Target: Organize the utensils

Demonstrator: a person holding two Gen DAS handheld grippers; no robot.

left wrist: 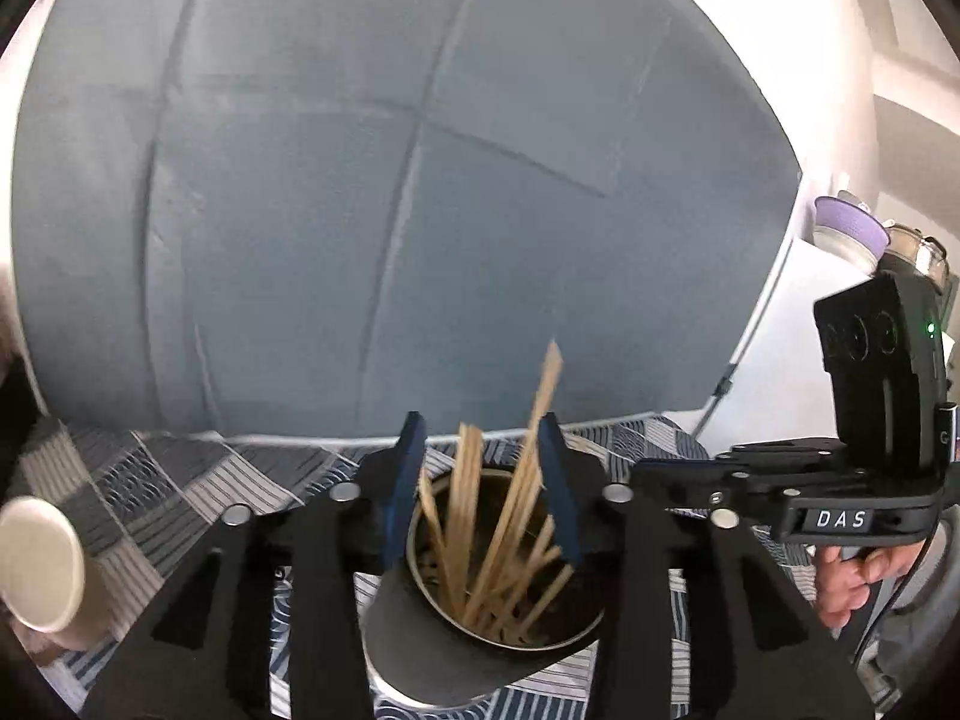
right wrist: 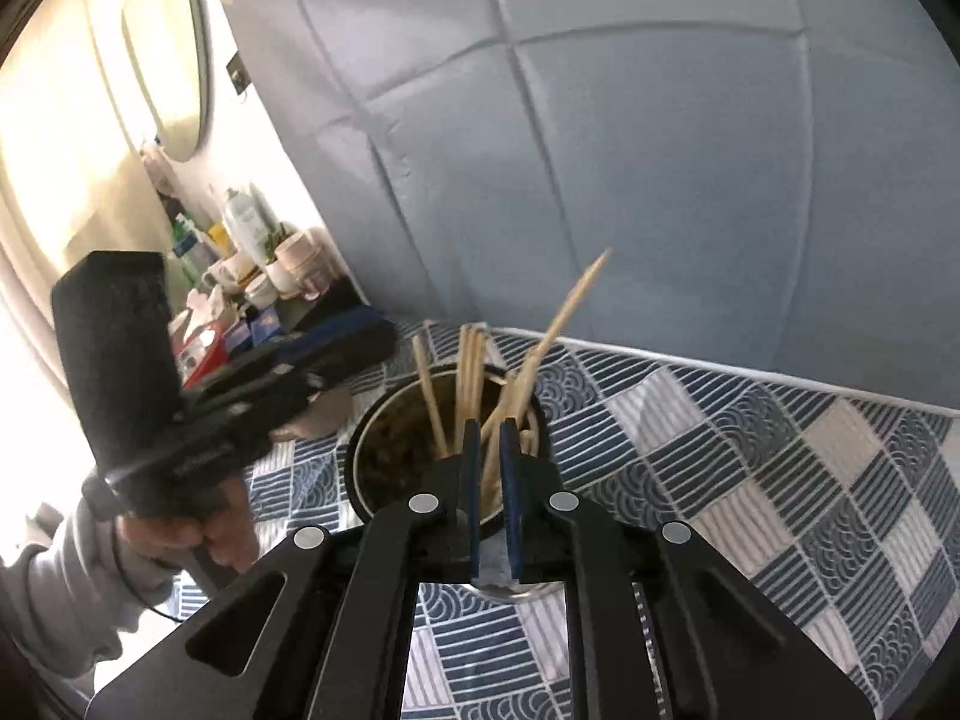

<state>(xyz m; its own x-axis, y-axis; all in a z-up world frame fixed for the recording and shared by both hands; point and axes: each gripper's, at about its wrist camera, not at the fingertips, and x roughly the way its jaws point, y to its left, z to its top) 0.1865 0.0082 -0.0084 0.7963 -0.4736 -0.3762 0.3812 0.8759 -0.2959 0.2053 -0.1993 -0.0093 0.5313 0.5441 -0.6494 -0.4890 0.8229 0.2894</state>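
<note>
A dark metal cup (left wrist: 432, 642) stands on the checked cloth and holds several wooden chopsticks (left wrist: 474, 516). My left gripper (left wrist: 480, 438) is shut on the cup, its blue pads against the cup's sides. In the right wrist view the same cup (right wrist: 384, 450) shows with the chopsticks (right wrist: 468, 372) in it. My right gripper (right wrist: 489, 426) is just above the cup's near rim, shut on one chopstick (right wrist: 564, 306) that leans up to the right. The right gripper's body (left wrist: 840, 480) shows at the right of the left wrist view.
A beige paper cup (left wrist: 42, 570) lies at the left on the blue checked cloth (right wrist: 750, 468). A grey-blue padded wall (left wrist: 420, 180) stands behind. A shelf of bottles and jars (right wrist: 252, 258) is at the far left. The left gripper's body (right wrist: 180, 396) is close beside the cup.
</note>
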